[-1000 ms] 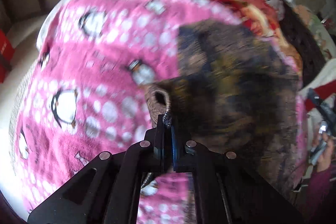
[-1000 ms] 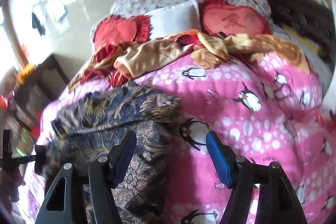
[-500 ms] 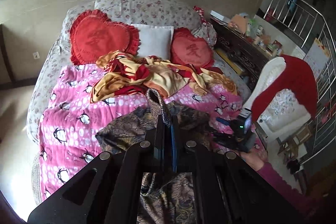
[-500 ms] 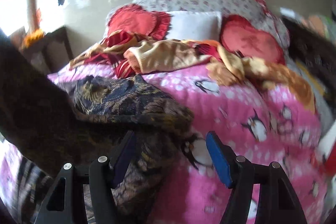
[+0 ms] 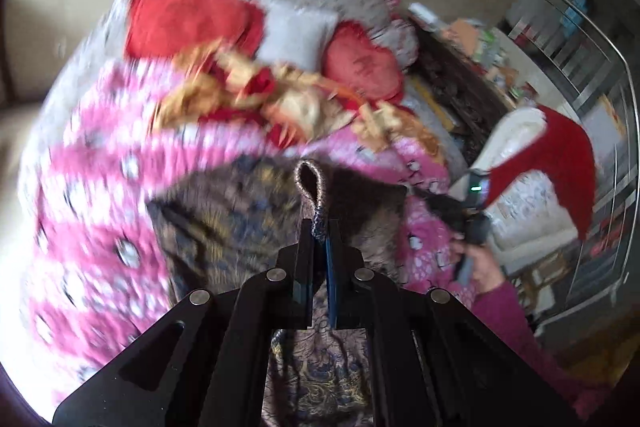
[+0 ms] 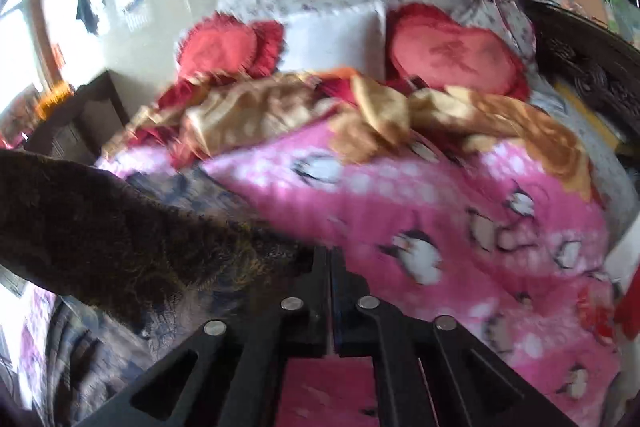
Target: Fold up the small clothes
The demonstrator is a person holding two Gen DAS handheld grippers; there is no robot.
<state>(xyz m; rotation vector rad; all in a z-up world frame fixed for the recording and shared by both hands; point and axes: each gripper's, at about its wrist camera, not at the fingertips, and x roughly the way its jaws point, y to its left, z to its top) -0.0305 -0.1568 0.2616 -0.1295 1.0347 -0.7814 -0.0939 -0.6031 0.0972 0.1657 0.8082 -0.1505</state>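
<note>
A dark brown-and-gold patterned garment (image 5: 224, 211) lies partly on the pink penguin blanket (image 5: 100, 187) and partly hangs lifted. My left gripper (image 5: 320, 227) is shut on its edge, and a small fabric loop (image 5: 310, 179) sticks up past the fingertips. In the right wrist view the same garment (image 6: 100, 227) stretches from the upper left down to my right gripper (image 6: 330, 255). That gripper is shut, with the cloth's corner running into its fingertips. The left wrist view also shows the right gripper (image 5: 468, 223), held by a hand (image 5: 480, 267) in a magenta sleeve.
Crumpled gold-and-red cloth (image 6: 280, 107) lies across the bed behind the blanket. Two red heart cushions (image 6: 452, 59) and a white pillow (image 6: 332, 35) lean on the headboard. Dark carved furniture (image 6: 580, 67) stands to the right. A chair with red cloth (image 5: 560, 163) and a metal railing (image 5: 592, 39) are beyond.
My right gripper went from wide open to shut at the garment's corner. The left gripper rose away from the bed with the garment hanging from it.
</note>
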